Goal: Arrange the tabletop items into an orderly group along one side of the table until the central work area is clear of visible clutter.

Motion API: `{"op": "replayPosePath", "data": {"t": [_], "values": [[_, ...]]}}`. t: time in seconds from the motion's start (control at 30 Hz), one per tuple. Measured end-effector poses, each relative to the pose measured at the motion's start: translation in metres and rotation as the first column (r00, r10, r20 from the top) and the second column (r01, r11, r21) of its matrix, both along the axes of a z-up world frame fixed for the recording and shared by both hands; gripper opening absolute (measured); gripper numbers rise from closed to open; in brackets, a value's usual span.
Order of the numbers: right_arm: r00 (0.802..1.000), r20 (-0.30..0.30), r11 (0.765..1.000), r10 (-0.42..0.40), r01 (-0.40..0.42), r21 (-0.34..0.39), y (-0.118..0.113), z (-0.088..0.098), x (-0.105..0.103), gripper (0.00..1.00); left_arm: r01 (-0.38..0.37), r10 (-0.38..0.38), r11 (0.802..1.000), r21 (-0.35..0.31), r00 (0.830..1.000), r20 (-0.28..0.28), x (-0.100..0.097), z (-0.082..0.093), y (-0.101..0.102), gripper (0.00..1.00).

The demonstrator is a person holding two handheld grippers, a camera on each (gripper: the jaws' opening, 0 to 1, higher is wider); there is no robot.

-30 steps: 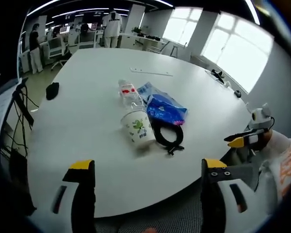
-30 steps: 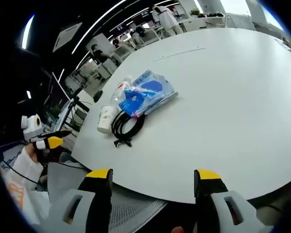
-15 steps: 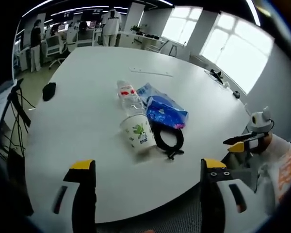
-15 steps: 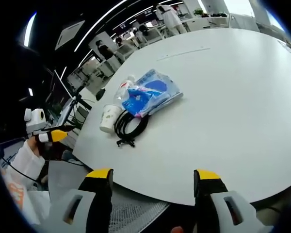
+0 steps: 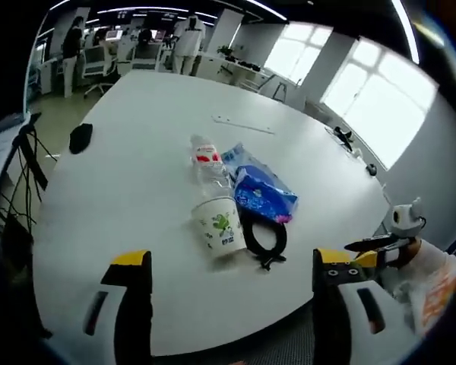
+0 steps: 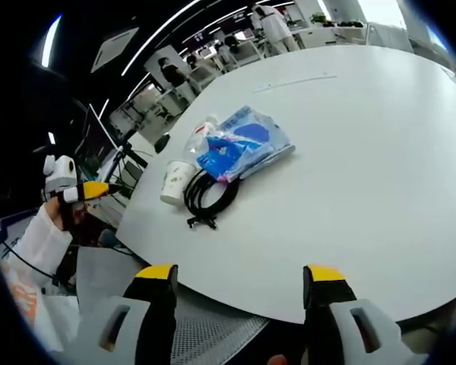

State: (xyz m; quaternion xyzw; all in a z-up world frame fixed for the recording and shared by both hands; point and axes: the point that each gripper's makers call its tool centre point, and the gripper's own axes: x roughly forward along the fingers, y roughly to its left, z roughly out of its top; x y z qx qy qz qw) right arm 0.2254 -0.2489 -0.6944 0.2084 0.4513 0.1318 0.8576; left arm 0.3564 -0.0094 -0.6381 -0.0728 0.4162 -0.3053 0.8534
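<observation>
left gripper (image 5: 226, 266): jaws spread wide apart, nothing between them, touching nothing; held off the near edge of the table.
right gripper (image 6: 241, 277): jaws likewise wide apart and empty, held past the table's rim; it also comes into the left gripper view at the right edge (image 5: 370, 249), held in a white sleeve (image 5: 433, 266), where its jaws are too small to judge.
cluster position: the items lie in one tight group on the white table (image 5: 137, 167), ahead of the left gripper's jaws and well apart from them; in the right gripper view the group sits ahead and to the left, also well apart.
paper cup (image 5: 219, 226): white with a green print, lying on its side, the nearest item to the left gripper; seen at the group's left end in the right gripper view (image 6: 174, 182).
black cable (image 5: 263, 236): coiled in a loop, just beside the cup and touching the bag's near end; its plug ends point toward the table edge (image 6: 207, 198).
blue bag (image 5: 261, 192): crinkled clear plastic with blue contents, lying flat (image 6: 243, 144).
plastic bottle (image 5: 206, 161): clear, with a red-and-white label, lying on its side between cup and bag.
black object (image 5: 80, 138): small and dark, alone near the table's left edge, well apart from the group.
far strip (image 5: 243, 124): a thin pale strip lying flat beyond the group.
background: people standing at desks (image 5: 184, 42); bright windows (image 5: 365, 99).
</observation>
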Motion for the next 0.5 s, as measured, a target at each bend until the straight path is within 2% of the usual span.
{"op": "replayPosePath", "data": {"t": [0.2,0.5], "values": [[1.000,0.001,1.000,0.003,-0.003,0.007,0.001,0.001,0.000,0.68,0.039,-0.039,0.998,0.048,0.999,0.005,0.008,-0.003,-0.007,0.90],[1.000,-0.014,1.000,0.000,0.000,0.016,0.001,-0.003,-0.007,0.66,0.047,-0.047,0.998,0.036,0.999,-0.013,0.026,-0.002,-0.015,0.86]]}}
